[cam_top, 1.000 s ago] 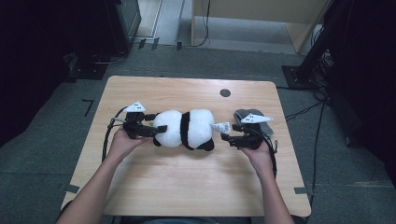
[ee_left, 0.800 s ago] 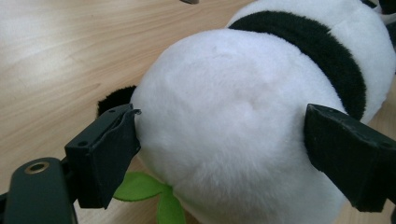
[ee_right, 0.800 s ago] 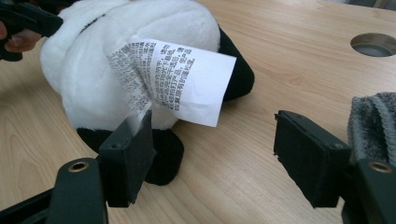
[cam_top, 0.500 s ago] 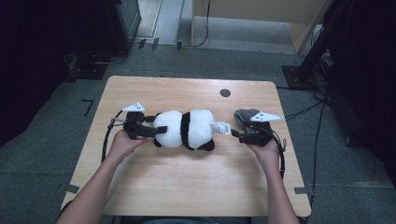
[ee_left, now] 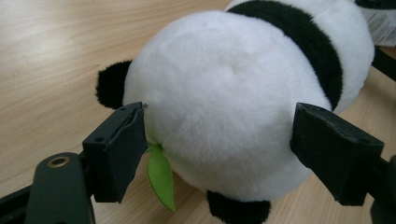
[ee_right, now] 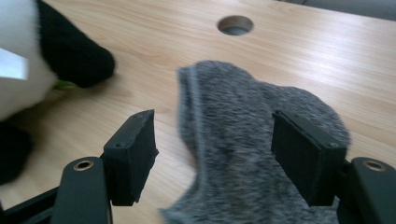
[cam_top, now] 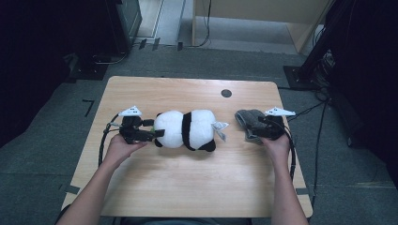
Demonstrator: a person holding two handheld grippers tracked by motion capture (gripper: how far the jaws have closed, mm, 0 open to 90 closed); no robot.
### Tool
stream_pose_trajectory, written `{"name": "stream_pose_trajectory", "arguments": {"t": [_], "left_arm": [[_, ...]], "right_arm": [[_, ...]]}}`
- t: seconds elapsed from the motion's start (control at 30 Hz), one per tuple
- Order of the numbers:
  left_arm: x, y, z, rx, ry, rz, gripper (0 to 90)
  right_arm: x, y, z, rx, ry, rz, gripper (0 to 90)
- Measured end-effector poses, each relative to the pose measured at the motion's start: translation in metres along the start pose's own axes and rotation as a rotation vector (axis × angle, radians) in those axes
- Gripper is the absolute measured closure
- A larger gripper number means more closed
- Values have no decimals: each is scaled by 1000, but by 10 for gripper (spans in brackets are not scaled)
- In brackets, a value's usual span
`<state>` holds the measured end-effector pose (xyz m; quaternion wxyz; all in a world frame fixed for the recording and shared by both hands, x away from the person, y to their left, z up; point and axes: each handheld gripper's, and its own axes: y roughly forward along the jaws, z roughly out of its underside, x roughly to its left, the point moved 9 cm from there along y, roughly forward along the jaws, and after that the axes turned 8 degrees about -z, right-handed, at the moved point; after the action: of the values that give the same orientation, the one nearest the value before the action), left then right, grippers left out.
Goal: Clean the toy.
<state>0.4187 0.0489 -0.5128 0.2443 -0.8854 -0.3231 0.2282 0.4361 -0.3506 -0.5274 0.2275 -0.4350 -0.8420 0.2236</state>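
Observation:
A black-and-white panda plush [cam_top: 187, 130] lies on its side in the middle of the wooden table [cam_top: 187, 187]. My left gripper [cam_top: 157, 133] is at its left end. In the left gripper view both pads [ee_left: 121, 149] lie against the fur of the plush's round white end [ee_left: 219, 116], above a green felt leaf [ee_left: 161, 175]. These jaws have just been closing. A grey fuzzy sock [cam_top: 247, 119] lies to the right of the plush. My right gripper [cam_top: 252, 133] stands open over the sock [ee_right: 243, 140], and its left pad [ee_right: 135, 149] is clear of the fabric.
A white tag [cam_top: 219, 129] sticks out of the plush toward the sock. A round cable hole [cam_top: 226, 93] sits in the table's far half. Cables trail from both grippers. The table stands on dark carpet, with dark equipment at either side.
My right gripper moved right, away from the panda's tag end, and now straddles the grey sock. The left gripper, the plush and the sock stayed in place.

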Motion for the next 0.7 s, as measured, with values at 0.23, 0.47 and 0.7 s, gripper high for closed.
{"name": "stream_pose_trajectory", "arguments": {"t": [0.23,0.47,0.7], "left_arm": [[2,7,3,-64,16,13,131],[3,9,6,-36,9,13,79],[1,4,5,-25,8,-1,101]], "right_arm": [[-23,10,12,32,57,40,316],[-29,25,23,84,58,98,315],[-32,32,30,82,111,113,316]]}}
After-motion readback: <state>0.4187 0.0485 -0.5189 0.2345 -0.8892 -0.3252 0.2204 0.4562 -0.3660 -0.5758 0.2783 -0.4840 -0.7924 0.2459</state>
